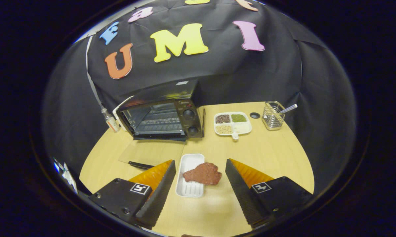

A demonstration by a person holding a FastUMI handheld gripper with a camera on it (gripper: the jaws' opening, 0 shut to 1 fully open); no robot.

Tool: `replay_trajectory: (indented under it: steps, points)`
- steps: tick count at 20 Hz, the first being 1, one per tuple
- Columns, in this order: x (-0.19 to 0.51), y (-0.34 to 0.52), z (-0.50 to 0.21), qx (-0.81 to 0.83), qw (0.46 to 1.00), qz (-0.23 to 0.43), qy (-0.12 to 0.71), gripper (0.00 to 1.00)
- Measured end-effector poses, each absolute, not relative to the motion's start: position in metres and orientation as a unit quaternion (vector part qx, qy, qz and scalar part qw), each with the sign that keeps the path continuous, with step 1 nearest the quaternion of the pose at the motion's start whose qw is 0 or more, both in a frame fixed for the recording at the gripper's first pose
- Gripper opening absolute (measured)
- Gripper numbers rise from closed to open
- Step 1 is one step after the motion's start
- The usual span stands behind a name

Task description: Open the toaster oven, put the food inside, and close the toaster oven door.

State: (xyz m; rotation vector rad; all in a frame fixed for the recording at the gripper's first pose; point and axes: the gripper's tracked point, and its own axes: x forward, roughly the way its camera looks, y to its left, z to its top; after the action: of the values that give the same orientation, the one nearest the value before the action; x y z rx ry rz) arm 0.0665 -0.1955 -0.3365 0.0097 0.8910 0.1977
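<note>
1. The tongs (200,171) hang above the near edge of the desk (270,154) with their two fingers (161,191) spread wide apart, gripping nothing.
2. Between the fingers lies a white tray (188,164), and a flat reddish-brown piece of food (203,173) rests half on it, overhanging its right rim onto the desk.
3. The toaster oven (163,115) stands at the far left part of the desk, against the booth wall. Its door (151,152) is folded all the way down flat on the desk, with its dark handle (140,165) nearest the left finger. Wire racks show inside; two round knobs sit on its right panel.
4. Small writing above the knobs is too tiny to read, as is the pale sticker on the oven's top.
5. A small bottle (111,121) with a label, unreadable, stands just left of the oven.
6. Right of the oven is a white divided dish (232,124) holding dark, green and pale grains, then a small black disc (254,115), then a wire basket (273,116) with a pen-like stick in it, near the far right corner.
</note>
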Motion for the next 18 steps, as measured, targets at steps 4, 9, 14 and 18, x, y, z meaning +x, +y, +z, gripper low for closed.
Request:
replay_trajectory:
  steps: [4,9,14,18]
  points:
    - [0.071,-0.208,-0.360,0.053,0.877,0.117,0.463,0.94]
    - [0.059,-0.209,-0.397,0.109,0.838,0.147,0.513,0.82]
    - [0.055,-0.205,-0.413,0.152,0.816,0.155,0.535,0.54]
    - [0.051,-0.199,-0.412,0.189,0.808,0.168,0.533,0.22]
